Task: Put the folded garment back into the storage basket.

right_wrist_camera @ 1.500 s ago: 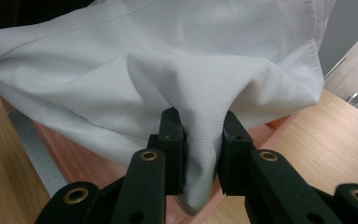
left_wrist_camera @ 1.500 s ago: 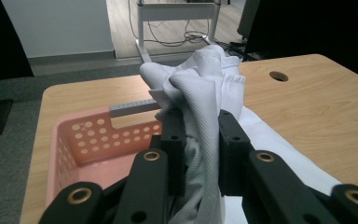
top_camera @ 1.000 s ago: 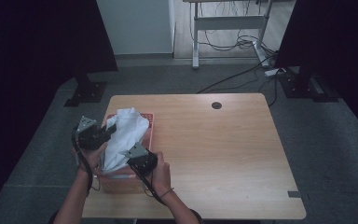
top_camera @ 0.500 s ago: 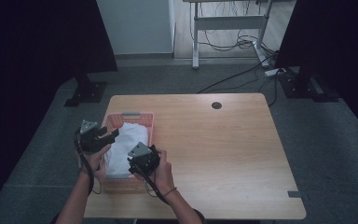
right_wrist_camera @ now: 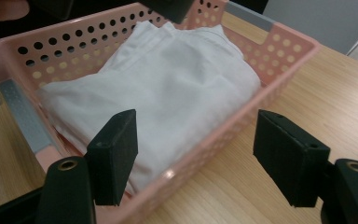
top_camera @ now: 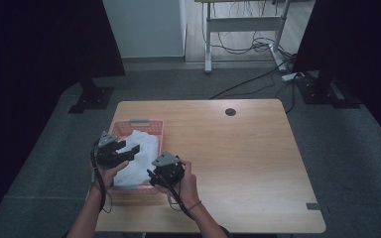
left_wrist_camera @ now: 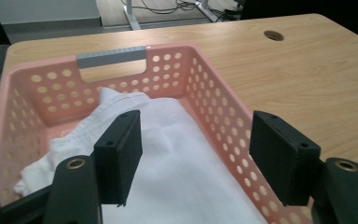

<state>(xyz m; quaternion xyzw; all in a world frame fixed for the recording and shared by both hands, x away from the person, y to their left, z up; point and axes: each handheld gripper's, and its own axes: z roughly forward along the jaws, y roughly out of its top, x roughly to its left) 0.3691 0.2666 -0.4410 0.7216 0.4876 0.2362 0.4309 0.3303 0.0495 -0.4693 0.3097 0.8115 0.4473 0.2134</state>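
While the white cloth [top_camera: 135,157] lies folded inside the pink basket [top_camera: 140,122] at the table's [top_camera: 238,163] near left, both the left gripper [left_wrist_camera: 196,161] and right gripper [right_wrist_camera: 193,156] have just been opened with nothing between them, so the packing is judged done.

We see a wooden table [top_camera: 238,148] with a round cable hole [top_camera: 230,112] | grey carpet floor [top_camera: 347,144] | black curtains [top_camera: 39,44] at both sides | white wall panel [top_camera: 146,27] | desk frame [top_camera: 243,25] with cables [top_camera: 250,47] behind | dim light
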